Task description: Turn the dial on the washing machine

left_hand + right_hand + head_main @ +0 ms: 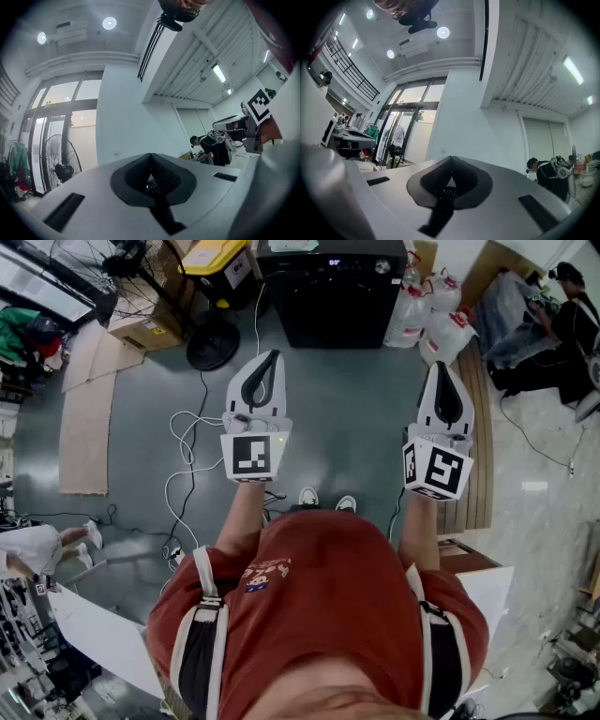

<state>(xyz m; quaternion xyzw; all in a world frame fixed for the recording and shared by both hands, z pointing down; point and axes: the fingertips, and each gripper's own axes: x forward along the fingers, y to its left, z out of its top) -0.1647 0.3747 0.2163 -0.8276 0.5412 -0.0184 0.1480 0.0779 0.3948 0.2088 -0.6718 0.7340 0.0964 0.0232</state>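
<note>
The black washing machine (333,296) stands on the floor far ahead in the head view. Its round silver dial (382,266) is on the top panel, right of a small lit display (335,262). My left gripper (272,356) and right gripper (441,367) are held side by side at waist height, well short of the machine and pointing toward it. Both pairs of jaws meet at the tips with nothing between them, as the left gripper view (151,155) and the right gripper view (451,159) show. The machine is hidden behind the jaws in both gripper views.
A floor fan (211,338), a yellow-lidded bin (217,261) and cardboard boxes (145,329) stand left of the machine. White jugs (427,310) sit to its right, beside a wooden pallet (480,427). Cables (186,451) lie on the floor. A person (553,334) sits at far right.
</note>
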